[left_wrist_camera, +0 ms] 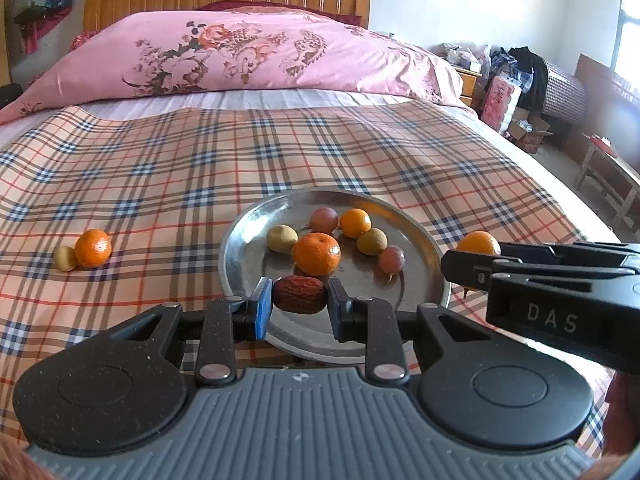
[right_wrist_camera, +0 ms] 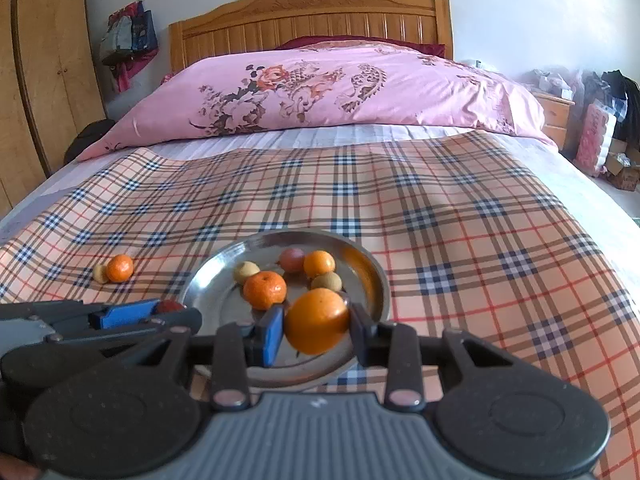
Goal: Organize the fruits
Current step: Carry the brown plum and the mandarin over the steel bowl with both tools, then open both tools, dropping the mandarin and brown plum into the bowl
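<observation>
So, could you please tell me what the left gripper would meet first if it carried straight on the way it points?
Most likely the large mandarin on the metal plate. It lies directly ahead of the red date held in the left gripper, though depth is hard to judge.

Daylight from a window (left_wrist_camera: 628, 28) at the far right washed the white wall (left_wrist_camera: 500, 4) nearly blank and threw glare across the metal plate (left_wrist_camera: 244, 248). Soft shadows fell beside the fruit on the plaid bedspread (right_wrist_camera: 460, 240). Fisheye distortion bowed the headboard (right_wrist_camera: 312, 12); frame corners blurred and darkened.
</observation>
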{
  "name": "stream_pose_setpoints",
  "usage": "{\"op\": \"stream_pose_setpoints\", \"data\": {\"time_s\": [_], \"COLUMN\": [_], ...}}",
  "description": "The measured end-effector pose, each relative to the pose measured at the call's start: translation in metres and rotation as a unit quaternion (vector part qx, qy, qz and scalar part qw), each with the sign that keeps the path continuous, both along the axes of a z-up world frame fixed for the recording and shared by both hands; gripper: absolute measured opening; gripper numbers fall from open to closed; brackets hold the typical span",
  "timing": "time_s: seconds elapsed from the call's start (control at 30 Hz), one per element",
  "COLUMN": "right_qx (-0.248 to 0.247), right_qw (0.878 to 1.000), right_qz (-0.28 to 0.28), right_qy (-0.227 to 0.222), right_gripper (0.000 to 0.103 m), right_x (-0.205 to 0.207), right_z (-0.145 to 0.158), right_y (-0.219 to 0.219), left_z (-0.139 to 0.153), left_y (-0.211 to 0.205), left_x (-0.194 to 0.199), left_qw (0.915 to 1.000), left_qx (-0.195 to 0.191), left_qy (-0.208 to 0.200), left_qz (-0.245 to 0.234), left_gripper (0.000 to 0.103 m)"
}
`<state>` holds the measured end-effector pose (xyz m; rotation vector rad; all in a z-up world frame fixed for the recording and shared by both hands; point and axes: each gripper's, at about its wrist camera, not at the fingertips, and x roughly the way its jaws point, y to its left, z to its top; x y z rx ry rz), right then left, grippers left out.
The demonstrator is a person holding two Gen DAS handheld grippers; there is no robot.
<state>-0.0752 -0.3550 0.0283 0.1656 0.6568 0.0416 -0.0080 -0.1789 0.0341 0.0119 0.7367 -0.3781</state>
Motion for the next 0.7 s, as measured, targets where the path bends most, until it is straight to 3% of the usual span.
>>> {"op": "stream_pose_setpoints", "data": {"time_s": [0.7], "right_qx": [0.013], "right_qw": [1.0], "right_qz": [-0.003], "right_qy": [0.027], "right_gripper": [0.033], "right_x": [0.023], "right_z": [-0.022], "right_y": [-0.022], "left_z": [-0.015], "left_y": [-0.023], "left_x": [0.012], "left_qw": [0.9995], "left_qx": [-0.005], "left_qy": [0.021], "left_qz": [-0.021], "left_gripper": [0.03]}}
